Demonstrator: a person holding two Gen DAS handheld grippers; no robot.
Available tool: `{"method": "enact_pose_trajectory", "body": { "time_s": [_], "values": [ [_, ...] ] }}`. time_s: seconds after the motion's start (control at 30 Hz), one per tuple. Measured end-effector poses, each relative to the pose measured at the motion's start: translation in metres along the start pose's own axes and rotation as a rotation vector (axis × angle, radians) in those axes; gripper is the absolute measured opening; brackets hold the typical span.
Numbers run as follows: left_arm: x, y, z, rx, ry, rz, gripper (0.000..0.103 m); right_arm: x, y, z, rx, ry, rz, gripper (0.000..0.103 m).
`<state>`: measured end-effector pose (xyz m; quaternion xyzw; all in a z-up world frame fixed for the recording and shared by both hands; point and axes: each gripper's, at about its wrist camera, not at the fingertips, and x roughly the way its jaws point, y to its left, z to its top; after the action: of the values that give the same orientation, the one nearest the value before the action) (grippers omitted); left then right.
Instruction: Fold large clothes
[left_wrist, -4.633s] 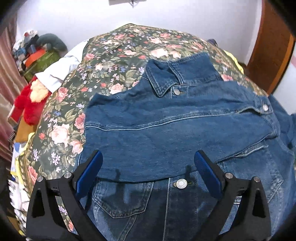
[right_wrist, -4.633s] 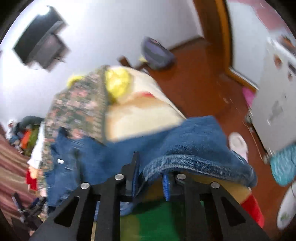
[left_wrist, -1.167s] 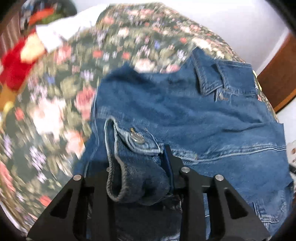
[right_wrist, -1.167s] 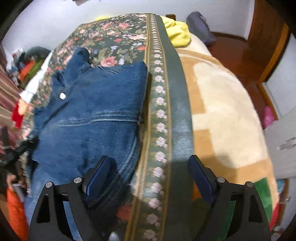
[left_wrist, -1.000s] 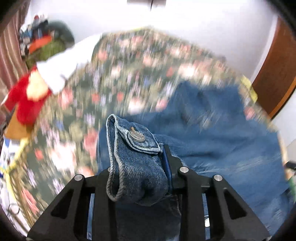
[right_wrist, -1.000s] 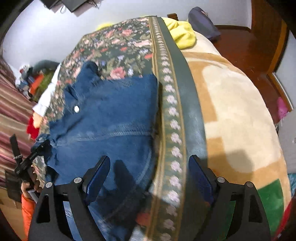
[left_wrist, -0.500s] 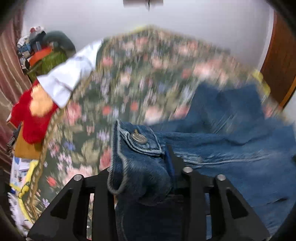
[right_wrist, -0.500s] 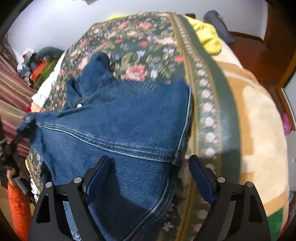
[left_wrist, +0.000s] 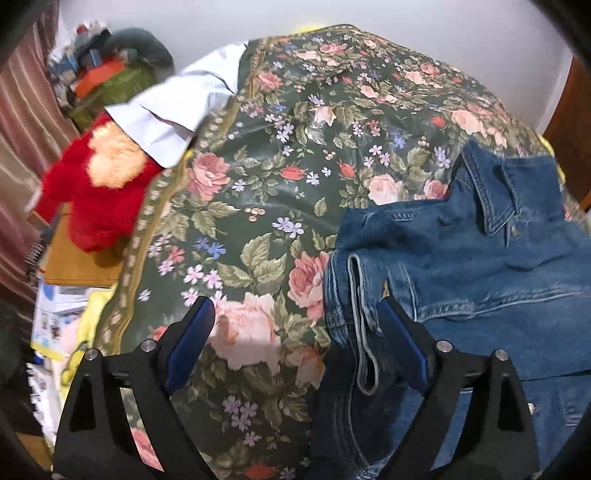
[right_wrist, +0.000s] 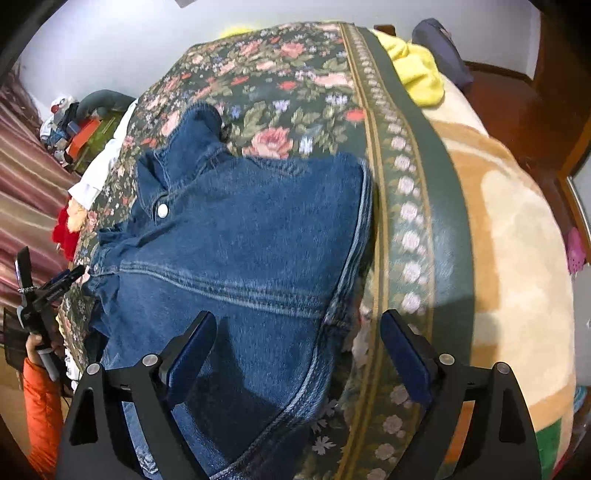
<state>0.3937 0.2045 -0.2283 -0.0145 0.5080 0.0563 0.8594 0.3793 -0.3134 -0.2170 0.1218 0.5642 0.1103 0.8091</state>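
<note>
Floral bedspread (left_wrist: 280, 192), denim jacket (right_wrist: 251, 236) on it

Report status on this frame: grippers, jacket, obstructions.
Left gripper opening, sleeve cuff loose between its jaws, unpinched. Right gripper open, empty, over the denim jacket lying partly folded on the floral bedspread. Nothing in the way.
</note>
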Motion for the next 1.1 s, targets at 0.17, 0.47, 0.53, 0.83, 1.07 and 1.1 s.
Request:
{"method": "enact_pose_trajectory", "body": {
  "time_s": [0.17, 0.47, 0.53, 0.83, 1.07, 1.1],
  "values": [
    [0.05, -0.001, 0.016, -0.077, 0.119, -0.113, 0.091, 0.004, -0.01, 0.018, 0.064, -0.03, -0.008, 0.089],
    [0.088, -0.037, 0.043, -0.036, 0.103, -0.148, 0.032, 0.028, -0.009, 0.036, 0.092, -0.017, 0.092, 0.057],
    [0.084, -0.045, 0.043, -0.014, 0.077, -0.094, 0.028, 0.032, -0.004, 0.038, 0.086, -0.025, 0.069, 0.042],
    [-0.015, -0.005, 0.049, -0.079, -0.141, -0.127, 0.008, 0.035, 0.04, 0.088, -0.121, -0.088, 0.02, 0.021],
    [0.006, 0.048, 0.054, -0.126, -0.079, 0.042, 0.004, 0.076, 0.084, 0.138, -0.185, -0.112, -0.057, 0.022],
    [0.013, 0.054, 0.052, -0.135, -0.053, 0.052, 0.004, 0.082, 0.086, 0.141, -0.194, -0.108, -0.083, 0.022]
  ]
}}
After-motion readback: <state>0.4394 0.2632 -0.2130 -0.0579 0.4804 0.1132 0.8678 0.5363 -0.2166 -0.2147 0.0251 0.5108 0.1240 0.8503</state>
